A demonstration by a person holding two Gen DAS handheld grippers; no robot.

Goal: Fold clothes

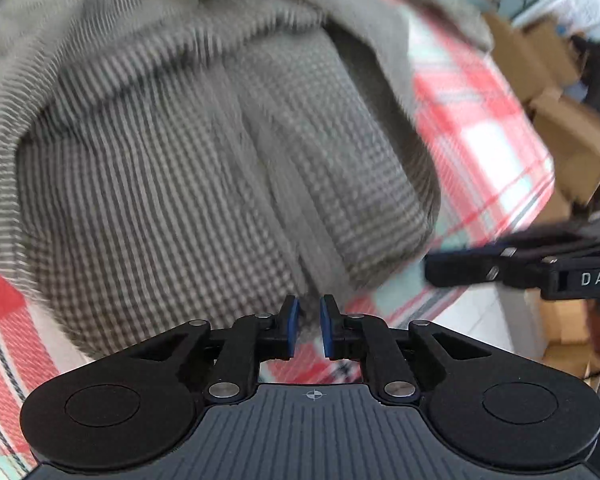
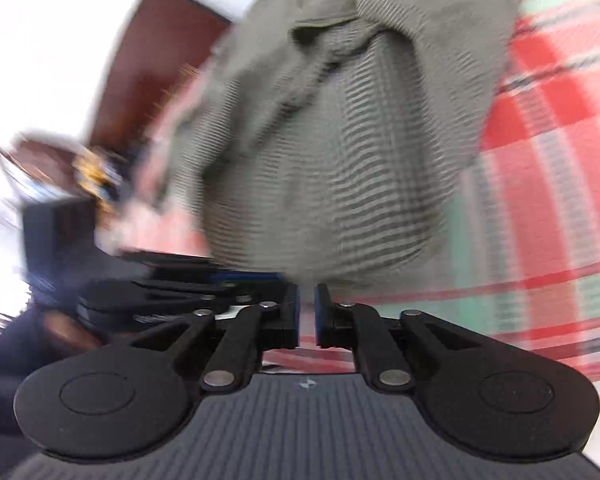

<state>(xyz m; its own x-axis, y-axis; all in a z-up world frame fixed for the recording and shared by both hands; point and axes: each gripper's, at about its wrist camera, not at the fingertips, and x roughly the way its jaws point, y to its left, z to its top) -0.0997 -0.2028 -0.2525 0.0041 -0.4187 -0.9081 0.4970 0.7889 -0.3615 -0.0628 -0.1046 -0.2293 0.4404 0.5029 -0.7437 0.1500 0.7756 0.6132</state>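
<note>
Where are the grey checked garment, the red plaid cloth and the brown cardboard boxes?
grey checked garment (image 1: 204, 168): left wrist view, its folded middle.
red plaid cloth (image 2: 540, 184): right wrist view, a bare patch.
brown cardboard boxes (image 1: 572, 128): left wrist view, one box's side.

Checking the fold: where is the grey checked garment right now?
The grey checked garment lies bunched on the red plaid cloth, filling the middle of both wrist views just beyond the left gripper and right gripper.

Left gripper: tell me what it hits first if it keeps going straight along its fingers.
Most likely the grey checked garment, bunched just beyond the left gripper, whose jaws stand slightly apart with nothing between them. Blur hides the exact depth.
</note>
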